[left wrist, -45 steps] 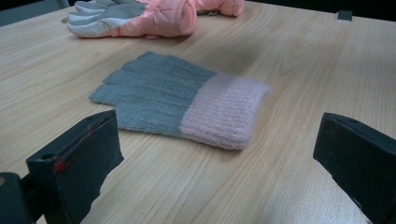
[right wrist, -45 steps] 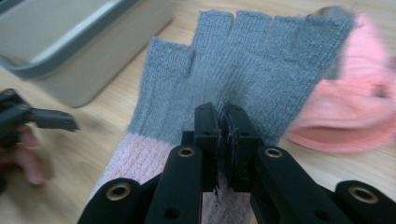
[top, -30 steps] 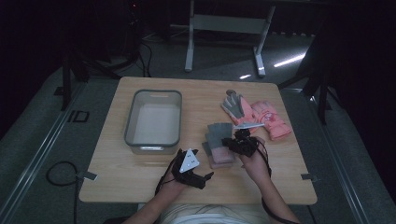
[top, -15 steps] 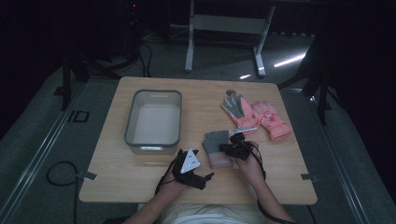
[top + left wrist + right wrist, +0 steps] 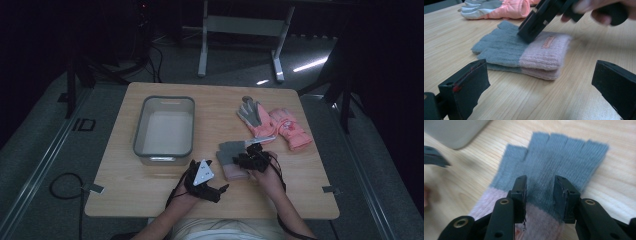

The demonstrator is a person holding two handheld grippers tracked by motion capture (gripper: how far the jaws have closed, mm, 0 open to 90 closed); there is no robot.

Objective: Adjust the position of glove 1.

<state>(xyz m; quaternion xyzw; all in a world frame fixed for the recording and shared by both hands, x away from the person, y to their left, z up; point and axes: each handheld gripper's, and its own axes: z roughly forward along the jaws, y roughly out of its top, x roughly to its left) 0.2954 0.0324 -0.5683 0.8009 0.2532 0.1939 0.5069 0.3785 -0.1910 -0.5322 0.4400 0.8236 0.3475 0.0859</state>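
The right gripper [image 5: 539, 195] has come down onto the grey-and-pink knit gloves [image 5: 524, 53] at the table's [image 5: 150, 185] near edge (stacked as a pair), jaws just opening, ready to pinch; the left gripper [image 5: 541, 87] waits open beside them.

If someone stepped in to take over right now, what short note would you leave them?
Right tongs: tips down on the grey-and-pink knit gloves, jaws just opened partway, pads apart and not pinching the knit.
Left tongs: wide open, holding nothing, near the table edge and aimed at the knit gloves.
Knit gloves lie stacked flat on the table, right of the grey bin.
Pink padded gloves lie farther back.
Done: nothing in the bin so far.
Left: probably grip the knit gloves and move them, likely to the bin.
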